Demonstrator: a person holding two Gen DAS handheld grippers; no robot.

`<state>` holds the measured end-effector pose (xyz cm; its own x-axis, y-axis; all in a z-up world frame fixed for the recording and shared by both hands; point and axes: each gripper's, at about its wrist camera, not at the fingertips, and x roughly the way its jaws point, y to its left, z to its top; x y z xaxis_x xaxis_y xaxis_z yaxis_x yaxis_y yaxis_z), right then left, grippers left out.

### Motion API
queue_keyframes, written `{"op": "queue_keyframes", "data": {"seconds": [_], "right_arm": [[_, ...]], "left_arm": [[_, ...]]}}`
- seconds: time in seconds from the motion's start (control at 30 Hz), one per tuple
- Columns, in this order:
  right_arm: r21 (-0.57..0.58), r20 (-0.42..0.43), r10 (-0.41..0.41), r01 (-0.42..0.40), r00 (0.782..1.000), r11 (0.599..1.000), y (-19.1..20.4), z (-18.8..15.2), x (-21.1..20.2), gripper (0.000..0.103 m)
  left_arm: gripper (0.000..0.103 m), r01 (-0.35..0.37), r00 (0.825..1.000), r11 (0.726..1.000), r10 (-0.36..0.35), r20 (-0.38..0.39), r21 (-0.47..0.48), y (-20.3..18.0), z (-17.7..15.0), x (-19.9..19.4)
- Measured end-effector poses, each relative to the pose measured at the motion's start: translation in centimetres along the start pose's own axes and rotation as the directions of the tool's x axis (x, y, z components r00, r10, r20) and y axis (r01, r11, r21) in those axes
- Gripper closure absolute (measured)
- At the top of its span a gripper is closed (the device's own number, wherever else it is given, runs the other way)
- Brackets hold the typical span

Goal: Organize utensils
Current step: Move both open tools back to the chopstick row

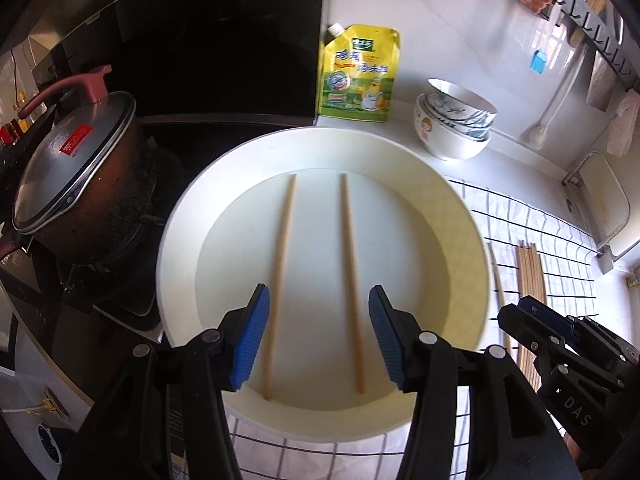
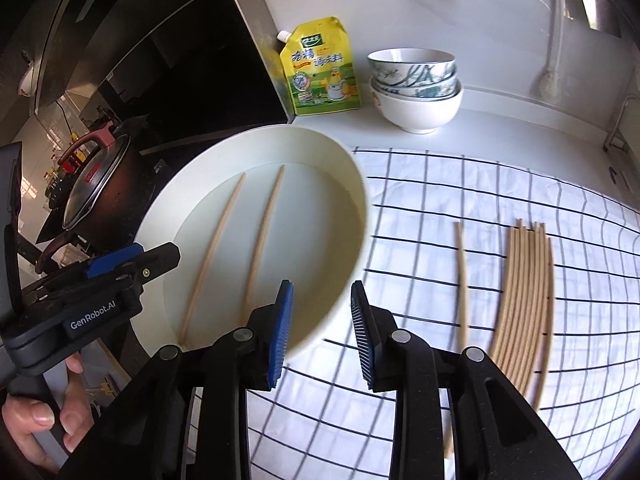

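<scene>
2 chopsticks lie apart in the white basin [image 1: 460, 216]: the left chopstick [image 1: 280, 280] and the right chopstick [image 1: 352, 280], both running from the near wall toward the far side. On the checked cloth [image 2: 440, 184] to the right I see 1 single chopstick [image 2: 463, 280] and, well apart from it, a tidy bundle of chopsticks [image 2: 528, 300]. So I judge the job is to move the basin pair over to that bundle.

My left gripper [image 1: 320, 336] hangs over the near part of the basin with its jaws wide and empty, straddling both sticks. My right gripper [image 2: 320, 332] sits above the basin's right rim, jaws moderately apart, holding nothing.

Risks from here, as I read them:
- Closing the left jaws as they stand could sweep both sticks together and cross them, or pinch neither cleanly.
- The sticks are thin and round on a smooth floor, so a pad that lands off-centre may roll one away.
- Their near ends seem to butt the basin wall, though the fisheye makes that hard to confirm; a low approach could hit the rim and shove the basin toward the lidded pot [image 1: 80, 184].
- The right gripper could clip the rim when I lower it.
</scene>
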<state>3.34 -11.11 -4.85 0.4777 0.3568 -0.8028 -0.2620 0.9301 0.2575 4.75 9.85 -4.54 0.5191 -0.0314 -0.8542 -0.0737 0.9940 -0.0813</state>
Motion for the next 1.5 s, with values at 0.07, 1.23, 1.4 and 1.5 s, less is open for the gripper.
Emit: {"op": "queue_keyframes", "data": {"seconds": [0.07,1.23,1.4,1.5], "right_arm": [[0.004,0.003,-0.012,0.012,1.000,1.000,-1.0,-0.2,-0.8,0.072],[0.161,-0.074,-0.230,0.239,0.970,0.958,-20.1,-8.1,-0.8,0.059],[0.122,-0.074,-0.236,0.244,0.969,0.962,-20.1,-8.1,0.3,0.058],[0.100,-0.078,-0.239,0.246,0.968,0.964,-19.9,-8.1,0.9,0.058]], "left_arm": [[0.050,0.007,1.000,1.000,-0.007,0.006,0.008,-1.2,-0.2,-0.5],[0.030,0.135,0.988,0.977,-0.120,-0.100,0.163,-18.9,-6.8,4.4],[0.030,0.114,0.987,0.983,-0.096,-0.128,0.143,-18.9,-7.8,6.1],[0.030,0.104,0.987,0.985,-0.085,-0.140,0.140,-19.0,-8.1,6.7]]}}
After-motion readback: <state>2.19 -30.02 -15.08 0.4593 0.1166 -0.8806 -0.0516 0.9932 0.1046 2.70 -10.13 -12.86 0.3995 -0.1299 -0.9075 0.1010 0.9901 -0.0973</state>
